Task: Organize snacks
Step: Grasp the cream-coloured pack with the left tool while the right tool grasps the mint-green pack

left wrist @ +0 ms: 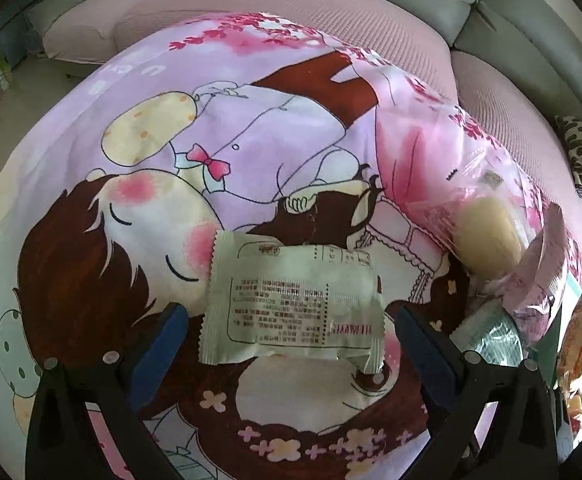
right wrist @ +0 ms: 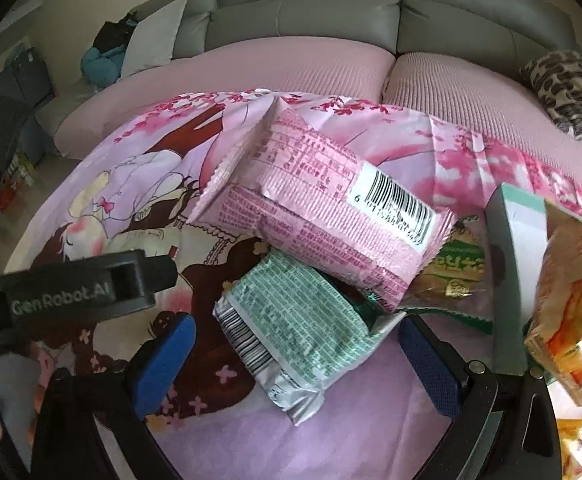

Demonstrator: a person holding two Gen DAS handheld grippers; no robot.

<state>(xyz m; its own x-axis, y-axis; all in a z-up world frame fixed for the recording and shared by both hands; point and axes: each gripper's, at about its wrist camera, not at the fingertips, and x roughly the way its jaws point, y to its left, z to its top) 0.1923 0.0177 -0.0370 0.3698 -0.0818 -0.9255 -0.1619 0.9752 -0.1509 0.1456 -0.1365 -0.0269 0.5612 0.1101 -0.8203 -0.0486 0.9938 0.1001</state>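
Note:
A pale green snack packet lies print-side up on the cartoon-print cloth. My left gripper is open, its blue pads on either side of the packet's near end. In the right wrist view a green-and-silver packet lies between the pads of my open right gripper. A pink packet with a barcode lies partly over it. A clear-wrapped yellow cake sits at the right in the left wrist view.
A teal box stands at the right with an orange snack bag against it and a green-gold packet beside it. The left gripper's body shows at left. A pink sofa cushion and leopard pillow lie behind.

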